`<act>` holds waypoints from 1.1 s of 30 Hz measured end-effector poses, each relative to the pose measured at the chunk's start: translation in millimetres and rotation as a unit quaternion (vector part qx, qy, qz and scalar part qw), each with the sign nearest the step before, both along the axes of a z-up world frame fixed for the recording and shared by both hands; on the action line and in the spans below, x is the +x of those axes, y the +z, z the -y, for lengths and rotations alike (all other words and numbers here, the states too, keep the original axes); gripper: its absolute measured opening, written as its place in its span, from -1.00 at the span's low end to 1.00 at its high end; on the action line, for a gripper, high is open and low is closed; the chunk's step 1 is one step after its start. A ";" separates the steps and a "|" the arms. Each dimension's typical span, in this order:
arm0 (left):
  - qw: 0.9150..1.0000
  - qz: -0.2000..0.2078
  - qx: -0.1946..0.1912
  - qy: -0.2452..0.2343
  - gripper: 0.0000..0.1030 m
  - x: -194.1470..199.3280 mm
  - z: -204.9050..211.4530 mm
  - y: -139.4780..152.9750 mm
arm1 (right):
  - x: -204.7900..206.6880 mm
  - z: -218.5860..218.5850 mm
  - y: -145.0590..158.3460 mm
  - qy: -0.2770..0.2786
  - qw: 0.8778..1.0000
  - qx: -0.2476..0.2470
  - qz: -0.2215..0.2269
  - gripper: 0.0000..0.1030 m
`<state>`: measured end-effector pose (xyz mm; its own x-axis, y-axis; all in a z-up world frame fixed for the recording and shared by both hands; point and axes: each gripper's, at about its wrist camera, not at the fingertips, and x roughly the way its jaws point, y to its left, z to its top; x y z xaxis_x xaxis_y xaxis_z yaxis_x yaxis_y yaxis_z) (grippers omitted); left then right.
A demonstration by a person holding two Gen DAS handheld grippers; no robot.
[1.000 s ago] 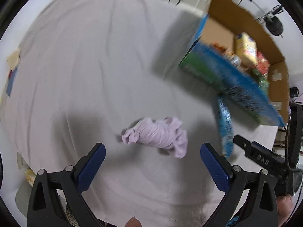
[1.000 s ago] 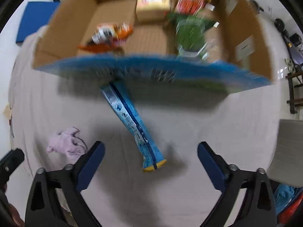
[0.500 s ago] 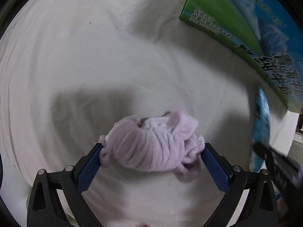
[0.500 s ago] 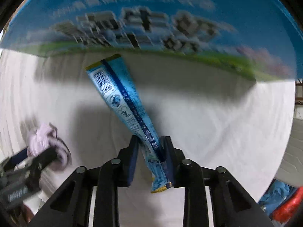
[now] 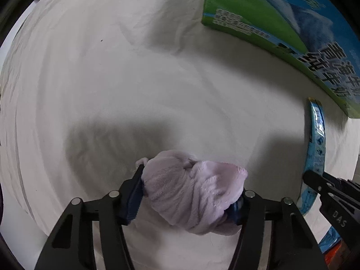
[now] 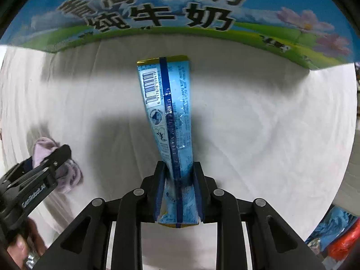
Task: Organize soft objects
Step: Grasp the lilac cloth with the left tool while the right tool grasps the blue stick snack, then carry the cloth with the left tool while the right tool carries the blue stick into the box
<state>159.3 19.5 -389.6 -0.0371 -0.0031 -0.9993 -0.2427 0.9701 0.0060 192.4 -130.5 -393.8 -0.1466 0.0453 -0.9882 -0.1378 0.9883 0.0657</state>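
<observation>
A bundled lilac fluffy cloth [image 5: 193, 191] lies on the white sheet, and my left gripper [image 5: 191, 193] is shut on it, one blue pad on each side. It also shows at the left of the right wrist view [image 6: 42, 148], behind the left gripper's fingers. A long blue snack packet [image 6: 171, 117] lies lengthwise on the sheet, and my right gripper [image 6: 178, 189] is shut on its near end. The packet also shows at the right edge of the left wrist view [image 5: 316, 139].
The blue and green printed wall of a milk carton box [image 6: 180, 6] stands just beyond the packet and crosses the top right of the left wrist view [image 5: 281, 22]. The white sheet [image 5: 112, 78] spreads left. Blue and red items [image 6: 337, 236] lie at the lower right.
Both grippers have dropped toward the sheet and closed. The left went from open around the lilac cloth to gripping it; the right stays shut on the packet, which now points straight ahead.
</observation>
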 end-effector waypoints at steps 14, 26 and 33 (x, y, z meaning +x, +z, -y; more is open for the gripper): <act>0.994 0.083 -0.057 -0.047 0.11 -17.8 53.2 97.8 | -23.7 21.9 64.2 -0.016 0.998 0.062 0.022 -0.75; 0.972 0.197 -0.062 -0.111 0.11 103.1 52.0 216.4 | 36.5 78.4 208.7 -0.067 0.981 0.116 0.139 -0.75; 0.971 0.200 -0.040 -0.122 0.11 194.1 50.4 210.7 | 103.7 96.1 226.7 -0.106 0.975 0.079 0.178 -0.75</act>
<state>353.4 -30.9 -178.9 0.3449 -0.1219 -0.9307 0.0271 0.9924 -0.1200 296.1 -226.5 -167.1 0.2332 0.1923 -0.9532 0.0259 0.9787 0.2038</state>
